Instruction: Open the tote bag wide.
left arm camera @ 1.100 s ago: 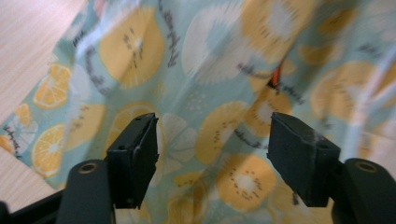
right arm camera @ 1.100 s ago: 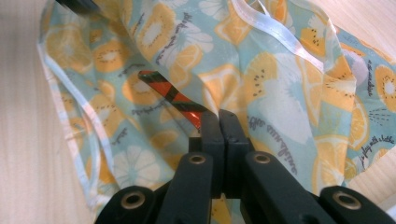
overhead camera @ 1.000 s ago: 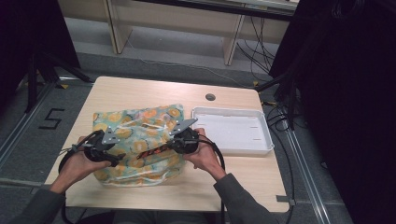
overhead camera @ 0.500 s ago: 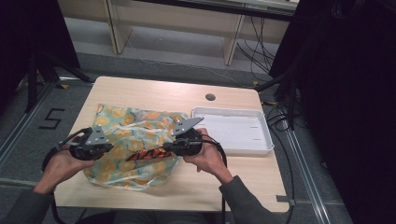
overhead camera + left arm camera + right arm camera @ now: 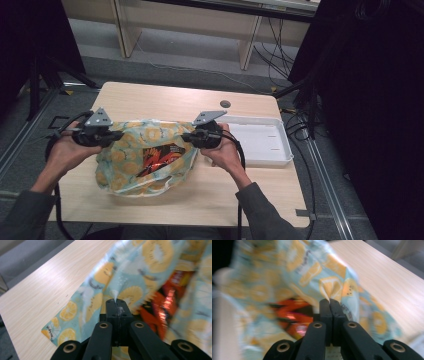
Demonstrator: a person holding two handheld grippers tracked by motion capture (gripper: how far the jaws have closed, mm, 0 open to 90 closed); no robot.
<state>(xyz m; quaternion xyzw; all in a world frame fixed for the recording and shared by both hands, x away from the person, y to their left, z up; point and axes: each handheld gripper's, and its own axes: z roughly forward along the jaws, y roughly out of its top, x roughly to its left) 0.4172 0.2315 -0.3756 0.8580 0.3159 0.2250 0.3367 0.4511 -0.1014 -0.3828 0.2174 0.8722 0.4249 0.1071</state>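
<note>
In the high view, a person sits at a light wooden table (image 5: 165, 97) and holds a gripper in each hand. Between the two lies a pale blue bag (image 5: 125, 155) printed with orange citrus slices, its mouth pulled wide. The left gripper (image 5: 117, 135) pinches the bag's edge on one side, and the right gripper (image 5: 186, 136) pinches the opposite edge. Inside the opening, between the two sets of jaws, a red and orange snack packet (image 5: 157, 156) shows. Just behind the right gripper, away from its jaws, a white tray (image 5: 265, 142) rests on the table.

In the left gripper view, the jaws of the left gripper (image 5: 116, 305) are pressed together with a fold of the bag (image 5: 110, 282) clamped between their tips. The fabric spreads ahead of the jaws and to both sides. The shiny red packet (image 5: 162, 302) sits just to the right of the jaws, inside the bag. Bare table (image 5: 50, 282) stretches off to the left.

In the right gripper view, the jaws of the right gripper (image 5: 329, 304) are closed tight on a pinch of the bag (image 5: 317, 272), which rises ahead of them. The orange packet (image 5: 292, 312) lies just left of the jaws, blurred, within the opening. The table (image 5: 392, 280) runs off to the right.
</note>
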